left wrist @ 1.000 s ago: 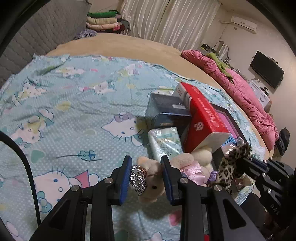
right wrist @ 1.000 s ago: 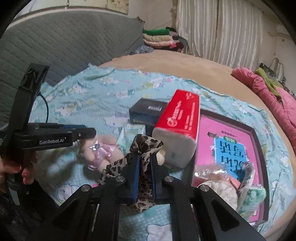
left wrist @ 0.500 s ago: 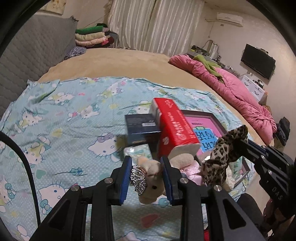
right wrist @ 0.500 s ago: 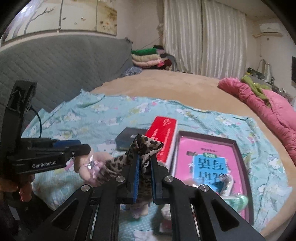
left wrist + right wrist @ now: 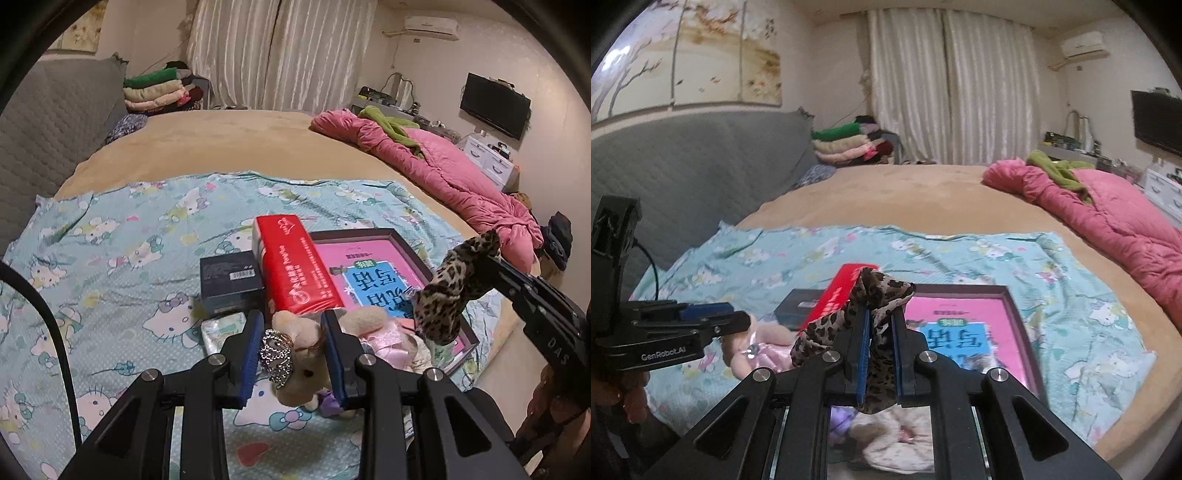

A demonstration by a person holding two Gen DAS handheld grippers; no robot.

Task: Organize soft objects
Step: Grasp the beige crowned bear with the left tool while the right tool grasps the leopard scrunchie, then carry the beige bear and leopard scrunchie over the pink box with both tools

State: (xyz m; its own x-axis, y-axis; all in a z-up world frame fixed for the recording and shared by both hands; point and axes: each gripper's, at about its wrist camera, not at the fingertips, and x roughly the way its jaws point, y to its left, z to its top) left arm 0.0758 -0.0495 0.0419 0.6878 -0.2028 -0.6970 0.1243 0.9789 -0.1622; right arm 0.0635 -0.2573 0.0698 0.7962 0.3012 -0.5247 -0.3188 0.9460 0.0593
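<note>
Plush toy pinched by the head between left gripper fingers, held above the bed's near edge – leopard-print cloth clamped in tightly closed right gripper, red pack and pink box lying on cartoon sheet

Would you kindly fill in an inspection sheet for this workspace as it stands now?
Surface: bed with cartoon-cat sheet spread on it.
Job's things: plush toy; leopard-print fabric.
Clutter: red pack, dark box, pink framed board.
Grippers: left claw shut on plush toy; right claw shut on leopard-print fabric.
Cables: black cable at left.
Surroundings: pink quilt, folded clothes, curtains.
</note>
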